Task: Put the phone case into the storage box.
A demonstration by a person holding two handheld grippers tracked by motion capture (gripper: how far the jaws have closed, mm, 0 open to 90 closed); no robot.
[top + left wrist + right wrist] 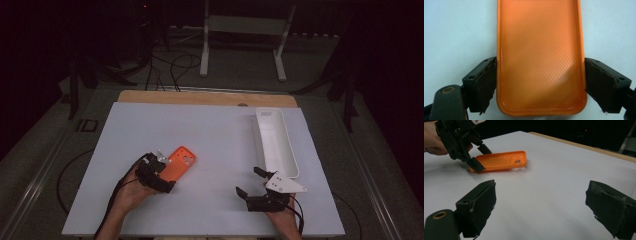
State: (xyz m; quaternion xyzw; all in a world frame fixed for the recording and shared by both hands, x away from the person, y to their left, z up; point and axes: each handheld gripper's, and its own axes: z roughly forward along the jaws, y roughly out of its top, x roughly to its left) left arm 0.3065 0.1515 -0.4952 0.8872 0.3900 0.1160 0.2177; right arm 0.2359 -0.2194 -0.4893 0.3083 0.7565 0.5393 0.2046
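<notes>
An orange phone case [181, 162] lies hollow side up on the white table [215, 130], left of centre. My left gripper [169, 172] holds its near end. In the left gripper view both pads press the case's [540, 45] long sides, so the gripper [541, 85] is shut on it. The right gripper view has the case [501, 160] far off to the left with the left gripper [482, 158] clamped on its end. My right gripper [248, 181] hovers low at the front right, jaws wide open [541, 202] with nothing between them.
A long white tray [275, 140] stands at the right, running from the far edge toward my right gripper. The table's wooden far edge [200, 97] shows beyond the white sheet. A white metal stand [245, 30] and cables sit on the floor behind.
</notes>
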